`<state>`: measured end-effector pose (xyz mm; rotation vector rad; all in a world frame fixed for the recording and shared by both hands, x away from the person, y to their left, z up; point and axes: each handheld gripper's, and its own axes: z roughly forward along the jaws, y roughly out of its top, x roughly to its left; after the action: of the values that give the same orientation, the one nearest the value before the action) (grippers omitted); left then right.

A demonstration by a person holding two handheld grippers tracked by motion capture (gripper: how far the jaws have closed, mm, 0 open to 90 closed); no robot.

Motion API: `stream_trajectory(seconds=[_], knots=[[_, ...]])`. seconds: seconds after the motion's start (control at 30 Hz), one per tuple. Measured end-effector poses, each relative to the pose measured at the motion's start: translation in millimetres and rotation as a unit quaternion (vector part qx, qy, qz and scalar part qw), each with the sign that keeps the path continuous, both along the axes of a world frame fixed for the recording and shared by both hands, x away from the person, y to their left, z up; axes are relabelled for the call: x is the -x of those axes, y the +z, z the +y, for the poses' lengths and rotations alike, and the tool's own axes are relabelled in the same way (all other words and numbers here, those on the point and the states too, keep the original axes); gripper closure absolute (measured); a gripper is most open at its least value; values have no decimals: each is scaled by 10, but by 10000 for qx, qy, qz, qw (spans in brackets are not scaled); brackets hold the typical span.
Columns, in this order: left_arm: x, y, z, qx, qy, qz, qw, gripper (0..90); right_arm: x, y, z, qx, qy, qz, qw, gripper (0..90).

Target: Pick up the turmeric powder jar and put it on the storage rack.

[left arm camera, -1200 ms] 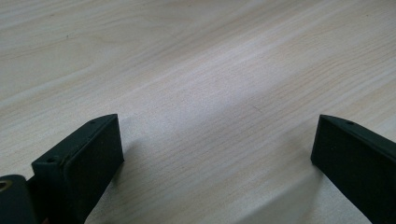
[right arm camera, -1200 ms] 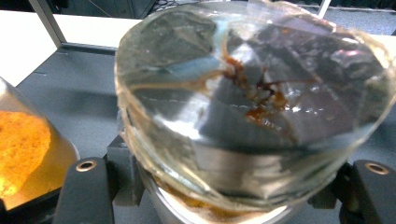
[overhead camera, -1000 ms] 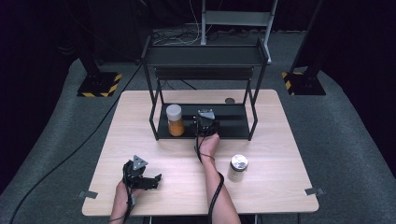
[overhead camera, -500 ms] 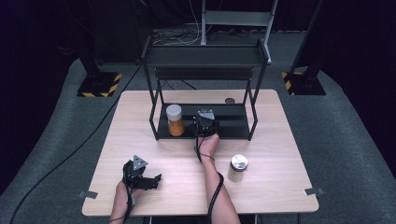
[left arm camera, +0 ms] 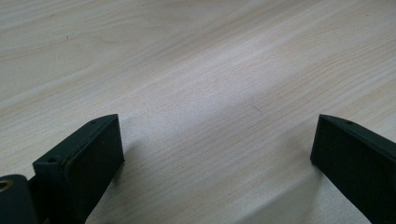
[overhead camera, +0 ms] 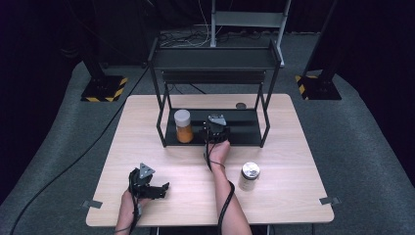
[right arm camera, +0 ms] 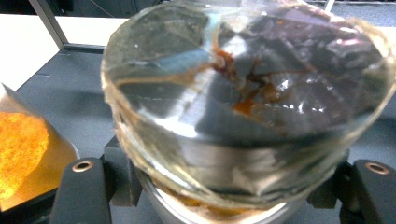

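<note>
My right gripper (overhead camera: 216, 128) reaches into the lower tier of the black rack (overhead camera: 244, 133). In the right gripper view the gripper (right arm camera: 224, 186) is shut on a clear glass jar (right arm camera: 243, 98), its jaws at either side of the metal lid end; the jar's see-through base faces the camera, with red-brown smears inside. An orange-filled jar (overhead camera: 183, 126) with a white lid stands on the same tier just to its left, and shows as the orange jar (right arm camera: 28, 154) beside the held one. My left gripper (overhead camera: 157, 188) rests near the table's front left; in its own view the gripper (left arm camera: 217, 140) is open over bare wood.
A silver-lidded jar (overhead camera: 250, 176) stands on the wooden table (overhead camera: 293, 147) right of my right forearm. A small dark round object (overhead camera: 240, 105) lies behind the rack. The rack has an upper shelf (overhead camera: 215, 58) overhead. Cables trail from both grippers.
</note>
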<state>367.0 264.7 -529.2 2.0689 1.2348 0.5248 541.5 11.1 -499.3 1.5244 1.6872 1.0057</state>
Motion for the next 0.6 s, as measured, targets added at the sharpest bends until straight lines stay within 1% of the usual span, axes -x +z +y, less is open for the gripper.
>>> stream_trajectory(seconds=[0.1, 0.37, 0.6], knots=[[0, 0, 0, 1, 1, 0, 10000, 21, 1, -2, 11, 38, -8, -6, 10000, 302], [0, 0, 0, 0, -1, 0, 10000, 21, -1, -8, 11, 40, -10, 1, 10000, 297], [0, 0, 0, -1, -1, 1, 10000, 21, -13, -18, 1, 56, 2, 92, 9999, 273]])
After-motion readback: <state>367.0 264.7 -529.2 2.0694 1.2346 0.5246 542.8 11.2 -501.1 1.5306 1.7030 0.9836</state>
